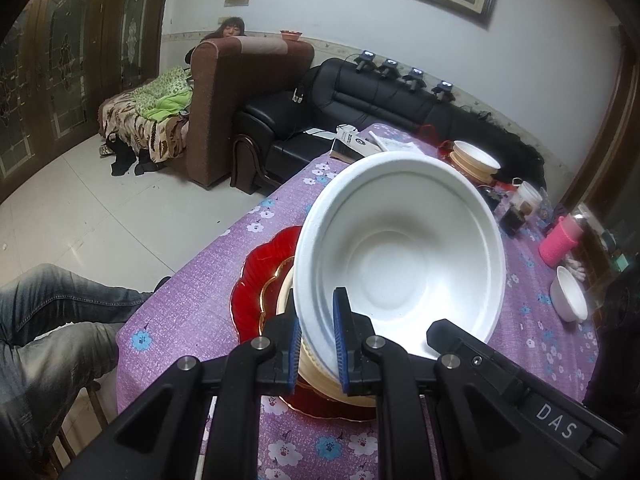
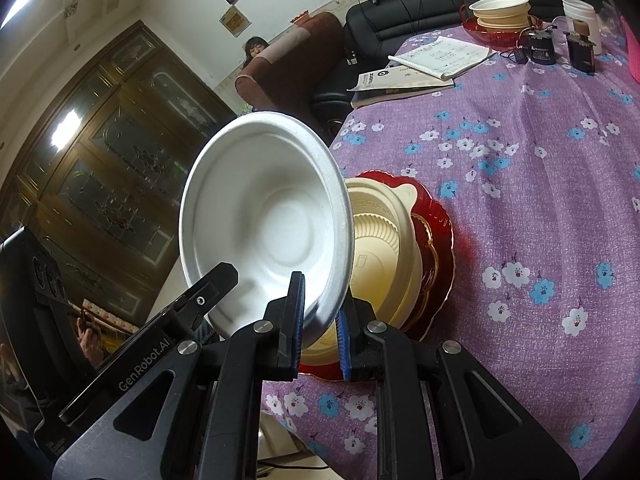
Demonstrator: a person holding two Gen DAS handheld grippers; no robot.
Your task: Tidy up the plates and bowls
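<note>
left wrist view: left gripper (image 1: 317, 334) clenched on the near rim of a white foam bowl (image 1: 400, 248), bowl tilted, open side facing the camera, rising just ahead of the gripper. under it and just left, a cream plastic bowl (image 1: 316, 376) sits on a red glass plate (image 1: 256, 280) on the purple floral bench (image 1: 192, 300). far right of the gripper, another small white bowl (image 1: 568, 294) and a pink cup (image 1: 558, 240).

right wrist view: right gripper (image 2: 320, 330) grasping the rim of a second white foam bowl (image 2: 266, 220), tilted, up-left of the gripper. just right, the cream bowl (image 2: 384, 248) rests on the red plate (image 2: 440, 240). far ahead, stacked bowls (image 2: 502, 10) beside a notebook (image 2: 440, 56).
</note>
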